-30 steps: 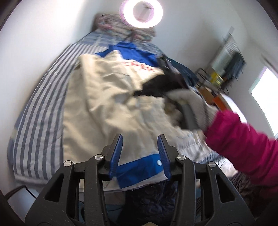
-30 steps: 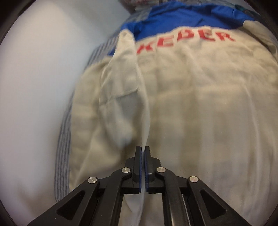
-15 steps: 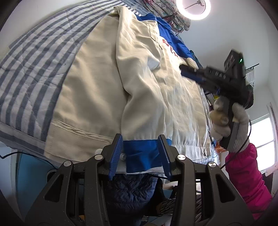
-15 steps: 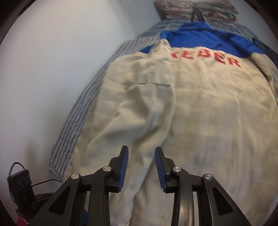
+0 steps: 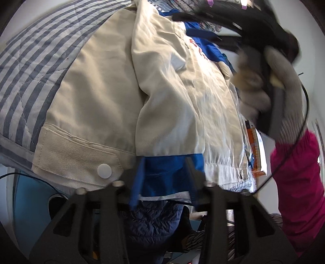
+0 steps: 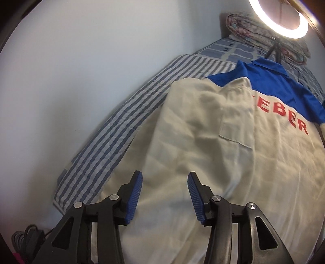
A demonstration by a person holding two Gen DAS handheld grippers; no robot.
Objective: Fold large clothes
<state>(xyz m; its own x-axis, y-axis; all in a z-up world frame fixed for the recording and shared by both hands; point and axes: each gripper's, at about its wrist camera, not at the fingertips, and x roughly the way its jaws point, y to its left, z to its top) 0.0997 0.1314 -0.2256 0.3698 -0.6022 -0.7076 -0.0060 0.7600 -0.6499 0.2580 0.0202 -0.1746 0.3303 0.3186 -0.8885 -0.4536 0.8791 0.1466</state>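
Note:
A cream jacket with a blue yoke and red letters lies back-up on the striped bed; it also shows in the left wrist view. One sleeve is folded along the back, ending in a blue cuff. My left gripper is open with the blue cuff between its fingers at the jacket's hem. My right gripper is open and empty above the lower back of the jacket. In the left wrist view the right tool, held by a gloved hand, hovers over the jacket at upper right.
The striped bedspread runs along a white wall. A ring light and folded bedding stand at the bed's head. A dark quilted garment hangs below the bed edge. Cables lie on the floor.
My right gripper let go of the sleeve, opened wide and drew back and up. My left gripper moved in on the blue cuff at the hem.

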